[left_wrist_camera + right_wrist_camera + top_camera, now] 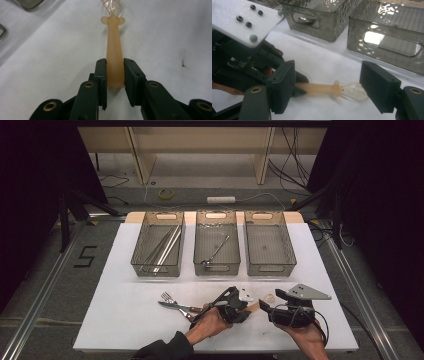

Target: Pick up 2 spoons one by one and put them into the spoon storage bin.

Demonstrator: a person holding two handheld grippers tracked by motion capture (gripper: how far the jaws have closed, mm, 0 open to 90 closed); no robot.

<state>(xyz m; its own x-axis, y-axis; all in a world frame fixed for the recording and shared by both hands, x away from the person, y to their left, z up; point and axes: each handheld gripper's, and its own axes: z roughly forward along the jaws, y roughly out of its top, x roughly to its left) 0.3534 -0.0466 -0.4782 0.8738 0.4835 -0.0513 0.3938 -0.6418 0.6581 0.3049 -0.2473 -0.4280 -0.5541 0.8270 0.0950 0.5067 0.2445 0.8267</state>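
- Nearest us, the left gripper [115, 65] is clamped on the spoon [114, 42]. Its two black pads press the sides of the orange handle [317, 88] close to the butt end, and the spoon lies flat on the white table [125, 270].
- Seen from the left gripper, the spoon's long axis runs straight ahead, in line with the jaws, and the clear bowl [110, 5] is at the far end.
- In the high view the left gripper [239, 301] sits just left of the spoon and the right gripper [272, 301] just right of it. The two tools face each other along the spoon's length.
- The right gripper [329, 77] stands wide apart and holds nothing. One jaw is beside the handle and the other just past the bowl [352, 91], so it straddles the bowl end without touching.
- We judge the left hand to have control of the spoon. A lift only needs to follow the handle's line and clear the open right jaws.
- A fork and knife [175, 302] lie well to the left of the spoon.
- Beyond the spoon's bowl end stand three smoky bins. The right bin [269, 242] is the most nearly straight ahead, the middle bin [216, 242] is left of that, and the left bin [159, 242] is farthest left.
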